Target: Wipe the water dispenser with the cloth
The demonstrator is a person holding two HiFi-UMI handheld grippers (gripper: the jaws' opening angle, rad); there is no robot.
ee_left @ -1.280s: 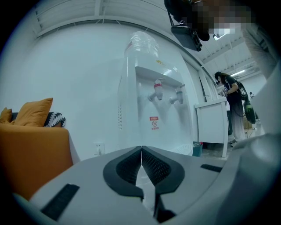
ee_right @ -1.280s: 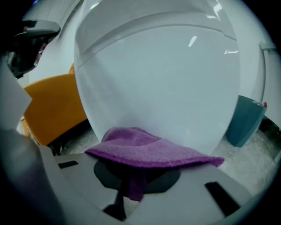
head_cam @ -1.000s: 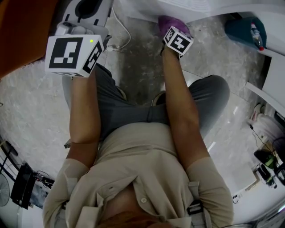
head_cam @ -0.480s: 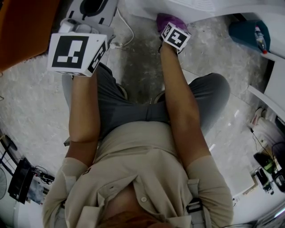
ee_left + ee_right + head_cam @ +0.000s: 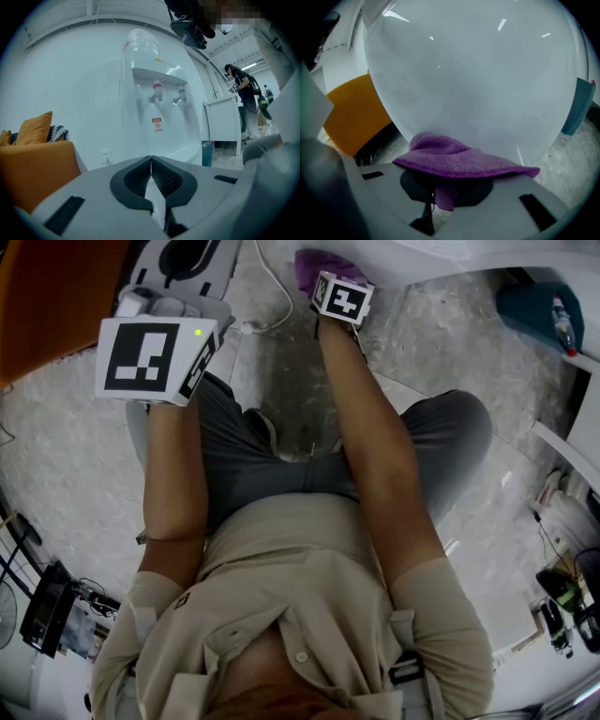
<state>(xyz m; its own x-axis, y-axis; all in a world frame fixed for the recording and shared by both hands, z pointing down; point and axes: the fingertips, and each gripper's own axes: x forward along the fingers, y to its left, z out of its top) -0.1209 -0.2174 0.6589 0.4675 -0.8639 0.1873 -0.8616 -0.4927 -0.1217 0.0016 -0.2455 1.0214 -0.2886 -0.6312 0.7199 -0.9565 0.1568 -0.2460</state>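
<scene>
One sign only: a small label (image 5: 158, 124) on the front of the water dispenser (image 5: 140, 108), below its taps (image 5: 157, 91) — a red strip above a round prohibition symbol, its print too small to read; no other lettering is legible

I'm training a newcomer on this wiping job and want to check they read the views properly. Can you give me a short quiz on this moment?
1. True or false: the left tool is shut with nothing between its jaws.
2. What colour is the cloth clamped in the right tool? A green, B purple, C white.
3. Name the white appliance that the left tool's camera faces.

Key:
1. True.
2. B.
3. The water dispenser.
</scene>
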